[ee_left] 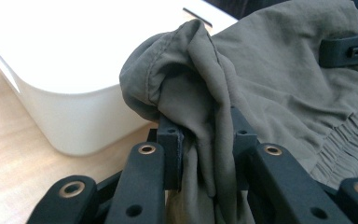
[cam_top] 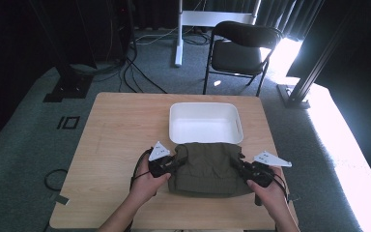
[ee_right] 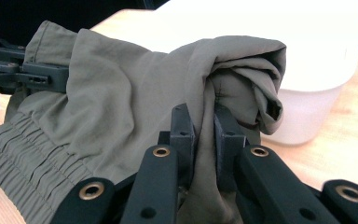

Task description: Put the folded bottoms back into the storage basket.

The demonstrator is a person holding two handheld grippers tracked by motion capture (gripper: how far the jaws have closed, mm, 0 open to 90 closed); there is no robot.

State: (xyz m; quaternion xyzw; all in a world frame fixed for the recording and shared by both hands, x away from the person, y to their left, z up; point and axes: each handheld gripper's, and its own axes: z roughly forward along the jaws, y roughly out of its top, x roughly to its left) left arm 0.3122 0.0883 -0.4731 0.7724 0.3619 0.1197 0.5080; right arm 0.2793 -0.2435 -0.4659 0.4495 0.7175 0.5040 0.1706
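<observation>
An olive-green garment (cam_top: 207,169) is lying folded on the near half of the wooden table (cam_top: 116,145), its far edge just touching the near wall of a white tub (cam_top: 205,122). It looks like a pair of trousers or shorts, since a gathered elastic band is showing along one edge in the gripper views. The cloth is sitting in a rough square, a little rumpled at both sides where it is being pinched.

The left gripper (cam_top: 173,162) is biting into the garment's left edge. In the left gripper view its jaws are standing close together with a thick bunch of green cloth (ee_left: 205,116) squeezed between them, and the fold is rising up above the jaw tips. The tub's white wall (ee_left: 74,116) is sitting just beside that fold.

The right gripper (cam_top: 239,165) is doing the same on the right edge. In the right gripper view a rolled lump of the cloth (ee_right: 242,93) is wedged between its two jaws, which are clamping it tightly, and the left gripper (ee_right: 23,74) is showing at the far side of the garment.

The person's hands are wrapping around both tools, forearms coming in from the near edge of the table. Beyond the table a black folding chair (cam_top: 241,48) is standing on the grey carpet, with cables trailing across the floor.
</observation>
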